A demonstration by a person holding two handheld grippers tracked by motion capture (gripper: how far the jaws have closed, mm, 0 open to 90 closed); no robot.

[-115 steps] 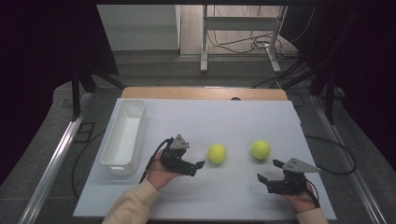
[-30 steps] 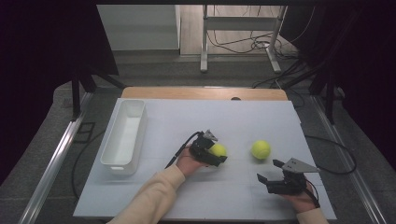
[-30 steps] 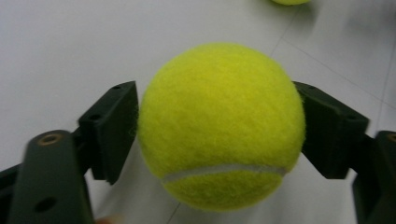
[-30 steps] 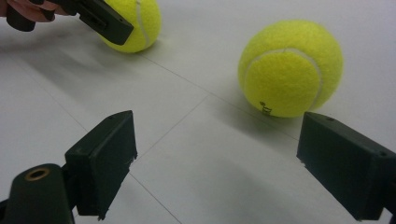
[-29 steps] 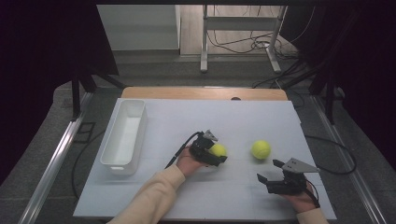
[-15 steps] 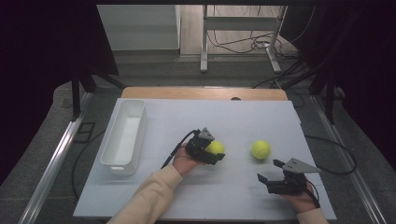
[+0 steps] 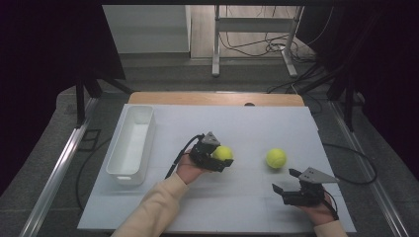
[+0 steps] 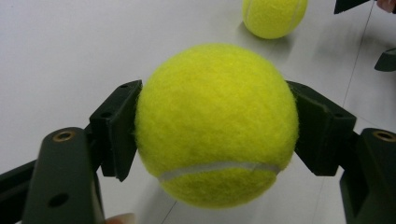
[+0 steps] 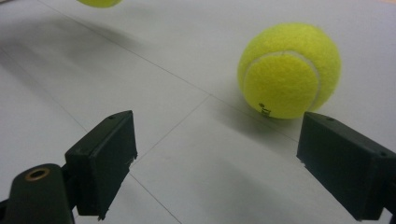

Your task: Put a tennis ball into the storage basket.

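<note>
The left claw [image 7: 221, 157] is clamped across the middle of a tennis ball [image 8: 215, 125], likely so the round ball cannot slip, near the tabletop [image 7: 247, 126] centre. The right claw [image 7: 287, 181] waits with jaws apart, near-right of the second ball [image 7: 276, 158]; the white bin [image 7: 129, 146] lies left.

Lab-like test room: black curtains [image 7: 49, 74], floor cables [image 7: 257, 47], metal stand [image 7: 252, 29].
</note>
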